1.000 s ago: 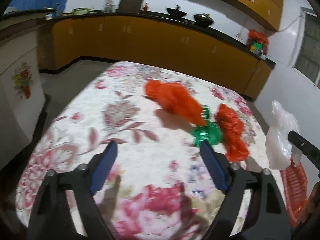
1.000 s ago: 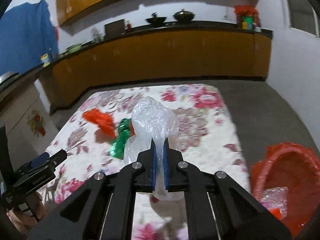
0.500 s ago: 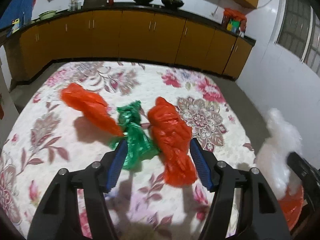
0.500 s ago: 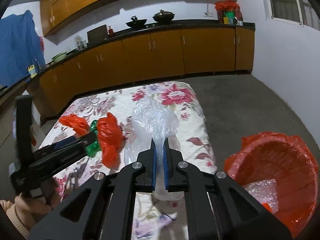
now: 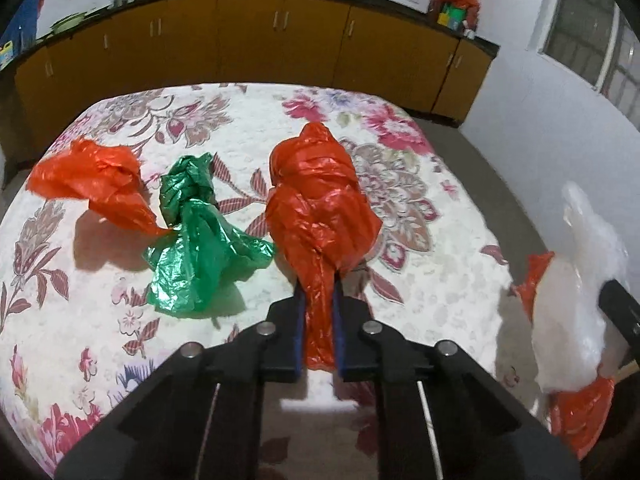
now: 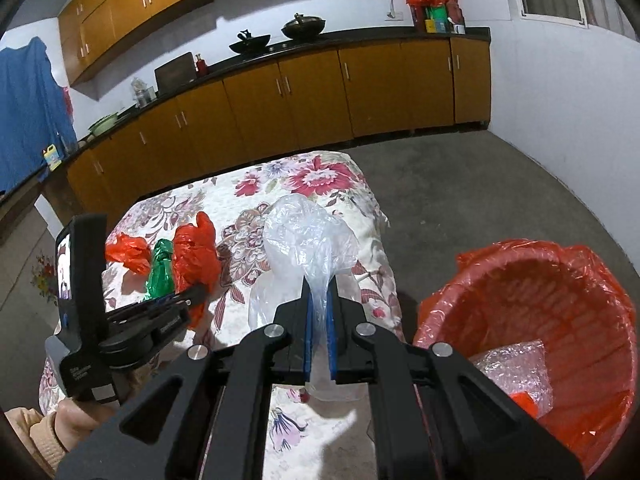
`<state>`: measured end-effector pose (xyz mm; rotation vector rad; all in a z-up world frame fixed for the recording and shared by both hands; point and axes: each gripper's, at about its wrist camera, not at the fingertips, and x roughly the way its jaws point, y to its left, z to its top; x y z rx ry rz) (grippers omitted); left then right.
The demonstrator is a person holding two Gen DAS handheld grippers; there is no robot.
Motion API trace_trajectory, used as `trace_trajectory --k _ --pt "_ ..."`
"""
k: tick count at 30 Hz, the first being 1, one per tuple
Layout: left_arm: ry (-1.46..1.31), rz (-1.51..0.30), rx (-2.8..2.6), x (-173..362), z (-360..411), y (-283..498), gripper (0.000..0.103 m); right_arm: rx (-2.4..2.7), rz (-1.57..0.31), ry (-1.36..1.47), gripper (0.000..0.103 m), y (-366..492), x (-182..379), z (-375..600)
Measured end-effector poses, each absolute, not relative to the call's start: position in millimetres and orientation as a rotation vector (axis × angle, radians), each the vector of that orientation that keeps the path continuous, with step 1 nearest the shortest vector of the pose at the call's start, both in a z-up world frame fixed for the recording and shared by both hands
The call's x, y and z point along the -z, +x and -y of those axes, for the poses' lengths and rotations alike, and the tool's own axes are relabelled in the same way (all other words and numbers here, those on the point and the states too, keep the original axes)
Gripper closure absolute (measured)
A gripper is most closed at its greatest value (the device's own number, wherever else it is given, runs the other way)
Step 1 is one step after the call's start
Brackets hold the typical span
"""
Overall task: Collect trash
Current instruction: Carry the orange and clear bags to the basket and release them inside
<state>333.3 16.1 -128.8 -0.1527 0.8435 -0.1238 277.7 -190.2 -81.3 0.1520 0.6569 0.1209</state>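
My left gripper [image 5: 318, 312] is shut on the tail of a crumpled red plastic bag [image 5: 320, 200] lying on the floral table [image 5: 80, 320]. A green bag [image 5: 196, 240] and a second red bag [image 5: 92, 180] lie to its left. My right gripper [image 6: 319, 320] is shut on a clear plastic bag [image 6: 308, 240] and holds it above the table's right edge, left of the red-lined trash basket [image 6: 580, 304]. The clear bag [image 5: 580, 292] also shows at the right of the left wrist view. The left gripper [image 6: 192, 294] shows in the right wrist view.
The basket holds bubble wrap [image 6: 516, 372] and a red scrap. Orange kitchen cabinets [image 6: 320, 92] run along the far wall behind the table. Grey floor [image 6: 460, 200] lies right of the table.
My left gripper swung right over the table and shut on the red bag. My right gripper carried the clear bag rightward, closer to the basket.
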Motion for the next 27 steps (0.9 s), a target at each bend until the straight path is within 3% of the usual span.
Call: trace_trajectory --k 15,27 --pt "-0.179 -0.711 0.234 72.0 -24.5 282.0 0.091 -0.104 -0.572 0.171 0.097 249.1 46.4 201.5" --pt "-0.164 -0.660 0.369 26.1 21.8 248.2 0.091 0.019 -0.489 0.198 0.097 206.0 16.8 252.6"
